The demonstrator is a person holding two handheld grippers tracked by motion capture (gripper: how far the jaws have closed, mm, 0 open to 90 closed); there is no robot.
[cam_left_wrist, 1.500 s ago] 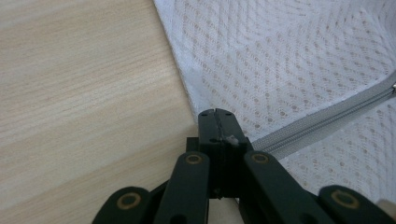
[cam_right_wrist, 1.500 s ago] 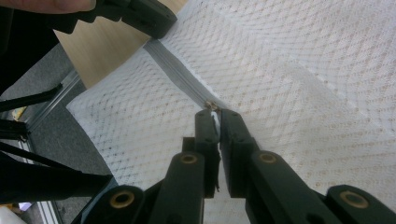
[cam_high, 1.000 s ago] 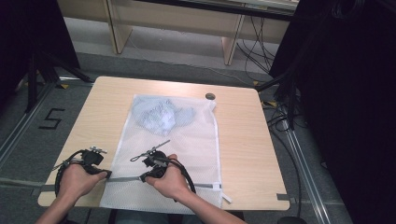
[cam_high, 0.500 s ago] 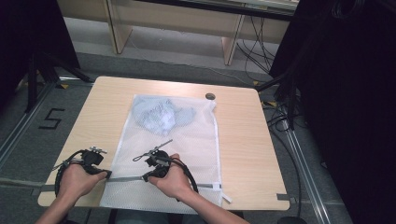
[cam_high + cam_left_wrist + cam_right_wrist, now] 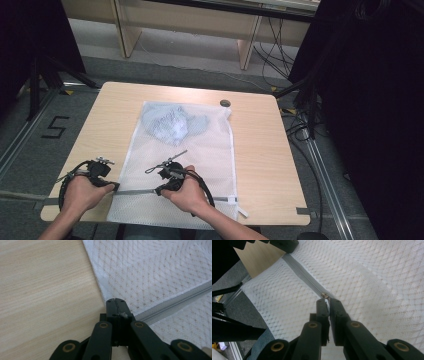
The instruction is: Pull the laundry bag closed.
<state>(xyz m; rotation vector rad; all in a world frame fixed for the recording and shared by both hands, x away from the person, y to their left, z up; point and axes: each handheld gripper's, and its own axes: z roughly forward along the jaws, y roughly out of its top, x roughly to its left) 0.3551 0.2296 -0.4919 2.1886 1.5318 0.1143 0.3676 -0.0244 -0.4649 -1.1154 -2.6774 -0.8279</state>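
**Both tongs pinch the mesh bag's zip line**

The only readable mark is a "5" (image 5: 55, 127) on the floor left of the desk (image 5: 260, 145). The white mesh bag (image 5: 200, 150) lies flat mid-desk, bluish cloth (image 5: 172, 122) inside its far end. The left tongs (image 5: 117, 305) are pressed together on the zipper tape's (image 5: 175, 302) end; the right tongs (image 5: 327, 300) pinch the zipper pull (image 5: 325, 295). Since the earlier frame, the right tongs sit slightly nearer the left.
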